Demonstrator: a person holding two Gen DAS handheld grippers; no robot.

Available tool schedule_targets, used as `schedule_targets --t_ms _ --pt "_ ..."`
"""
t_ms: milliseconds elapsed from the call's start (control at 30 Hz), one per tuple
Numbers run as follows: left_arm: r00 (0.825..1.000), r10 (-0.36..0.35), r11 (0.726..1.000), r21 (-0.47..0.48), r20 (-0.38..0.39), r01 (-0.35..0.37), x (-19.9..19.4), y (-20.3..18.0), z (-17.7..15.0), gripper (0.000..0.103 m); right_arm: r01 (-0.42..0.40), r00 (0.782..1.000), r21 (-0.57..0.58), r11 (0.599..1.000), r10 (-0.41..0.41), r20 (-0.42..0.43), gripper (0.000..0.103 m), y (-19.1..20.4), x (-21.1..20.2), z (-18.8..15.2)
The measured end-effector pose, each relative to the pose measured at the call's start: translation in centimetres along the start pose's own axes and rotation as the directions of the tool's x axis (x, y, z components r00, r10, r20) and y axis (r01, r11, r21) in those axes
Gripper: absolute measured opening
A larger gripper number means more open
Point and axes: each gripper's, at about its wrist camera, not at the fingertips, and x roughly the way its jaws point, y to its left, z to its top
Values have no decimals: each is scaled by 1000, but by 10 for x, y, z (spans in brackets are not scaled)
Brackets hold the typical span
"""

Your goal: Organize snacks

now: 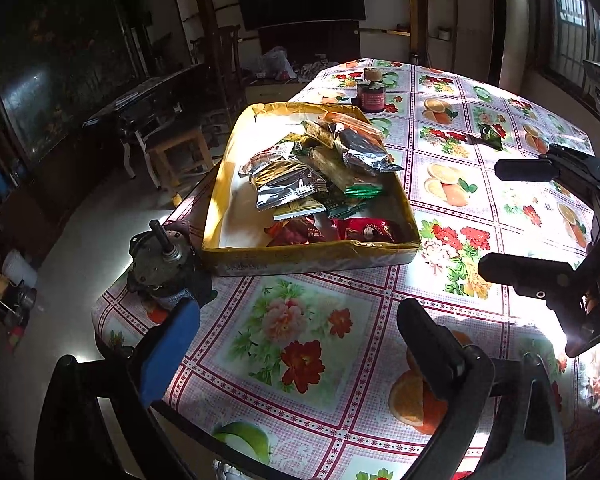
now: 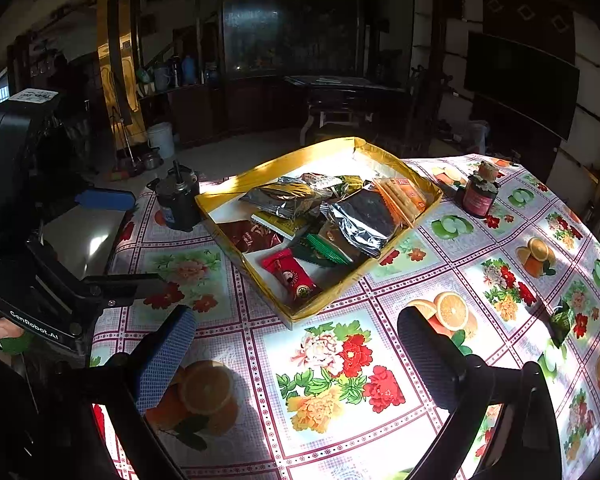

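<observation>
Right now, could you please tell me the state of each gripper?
Left gripper: open, holding nothing.
Right gripper: open, holding nothing.

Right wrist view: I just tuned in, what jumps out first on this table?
A shallow yellow box heaped with foil and coloured snack packets sits mid-table on a bright flower-and-fruit tablecloth. A dark jar stands right of the box, a small motor-like part at its left corner, and one green packet lies alone far right. Both the right gripper and left gripper are open and empty.
</observation>
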Motion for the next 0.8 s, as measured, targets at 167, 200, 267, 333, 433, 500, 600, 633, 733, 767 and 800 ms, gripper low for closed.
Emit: schedule_targets --t_ms 167,200,267,333,433,500,600,633,733,767,800 --pt "1000 -27 1000 -12 -6 27 -3 1 -1 99 -7 1000 -6 1000 7 6 102 0 -1 0" --pt "1000 -24 1000 -8 -3 24 -4 0 -1 99 -2 1000 -12 1000 2 4 102 1 0 0" --pt "1000 -25 1000 3 2 25 -6 -3 -1 99 -3 1000 -22 1000 3 4 102 3 1 0" --pt "1000 -25 1000 9 1 25 -8 -5 -2 99 -18 1000 -35 999 18 6 102 6 1 0" --pt "1000 -26 1000 -6 7 26 -12 -2 -2 99 -20 1000 -55 998 19 -8 102 9 4 0" --pt "999 -30 999 -12 12 30 -14 0 0 99 -29 999 -66 997 28 -18 102 10 7 1" --pt "999 -31 999 -20 19 32 -18 3 2 99 -36 999 -91 995 34 -30 102 12 9 2" --pt "999 -32 999 -21 22 33 -19 3 2 99 -38 999 -102 994 35 -31 102 13 10 3" --pt "999 -32 999 -21 26 32 -21 2 2 99 -47 999 -128 991 43 -32 102 15 11 6" --pt "999 -30 999 -21 27 30 -22 1 3 99 -47 999 -134 990 43 -32 102 15 12 7" --pt "999 -27 999 -22 28 28 -22 1 3 99 -49 998 -137 989 45 -33 102 14 13 8"
